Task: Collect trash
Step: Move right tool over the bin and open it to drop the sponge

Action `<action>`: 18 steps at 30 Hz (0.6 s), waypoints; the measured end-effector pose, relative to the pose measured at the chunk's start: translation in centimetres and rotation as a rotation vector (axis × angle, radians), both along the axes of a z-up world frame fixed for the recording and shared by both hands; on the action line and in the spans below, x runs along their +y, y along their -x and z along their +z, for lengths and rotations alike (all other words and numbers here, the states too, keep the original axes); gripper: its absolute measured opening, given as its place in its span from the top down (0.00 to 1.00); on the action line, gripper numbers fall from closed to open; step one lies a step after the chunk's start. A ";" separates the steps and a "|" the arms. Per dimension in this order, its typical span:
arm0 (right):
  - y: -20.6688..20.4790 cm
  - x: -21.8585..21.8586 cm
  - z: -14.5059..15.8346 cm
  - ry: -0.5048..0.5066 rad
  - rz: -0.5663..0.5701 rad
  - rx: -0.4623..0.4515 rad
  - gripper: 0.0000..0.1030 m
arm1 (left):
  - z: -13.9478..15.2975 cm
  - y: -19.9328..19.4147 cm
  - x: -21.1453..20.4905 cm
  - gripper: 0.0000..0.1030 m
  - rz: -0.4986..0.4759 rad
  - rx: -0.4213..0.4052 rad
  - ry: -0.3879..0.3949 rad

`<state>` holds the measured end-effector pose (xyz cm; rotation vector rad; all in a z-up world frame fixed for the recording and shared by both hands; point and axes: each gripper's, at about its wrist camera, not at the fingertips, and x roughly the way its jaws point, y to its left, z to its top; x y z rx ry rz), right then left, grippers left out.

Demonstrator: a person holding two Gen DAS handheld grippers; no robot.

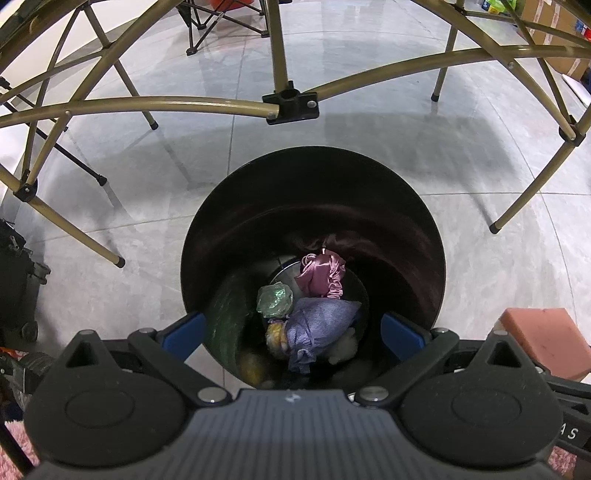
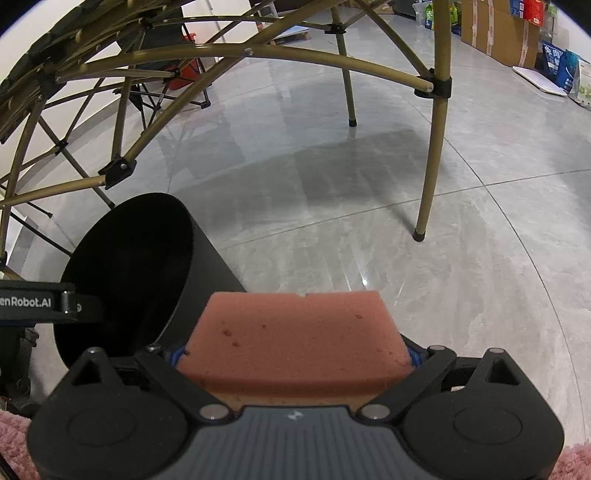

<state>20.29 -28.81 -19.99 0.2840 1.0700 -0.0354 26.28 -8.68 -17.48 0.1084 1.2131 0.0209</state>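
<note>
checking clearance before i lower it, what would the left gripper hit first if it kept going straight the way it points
Most likely the lavender cloth bundle in the black bin. The open left gripper points into the bin's mouth; nothing shows in between, though depth is hard to judge.

- Bin [image 1: 258,229] bottom: pale and yellowish lumps [image 1: 343,349] under the purple cloth bundle [image 1: 317,325], too blurred to identify.
- Pink sponge [image 2: 295,339]: covers the right claw [image 2: 295,356] pads; rear end hidden behind the claw body.
- Left claw [image 2: 37,302] in right wrist view: cut off by the left edge.
- Boxes [image 2: 495,33] far right: labels too small to read.
</note>
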 end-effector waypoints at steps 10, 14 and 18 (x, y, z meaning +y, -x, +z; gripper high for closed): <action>-0.3 1.2 0.8 -0.002 0.027 -0.008 0.05 | 0.6 0.4 1.8 0.00 0.024 -0.015 0.001; -0.4 1.8 1.4 -0.004 0.041 -0.016 0.05 | 0.9 0.5 2.7 0.00 0.040 -0.024 0.004; -0.6 2.8 2.2 -0.009 0.059 -0.031 0.05 | 1.3 0.7 3.6 0.00 0.055 -0.033 0.008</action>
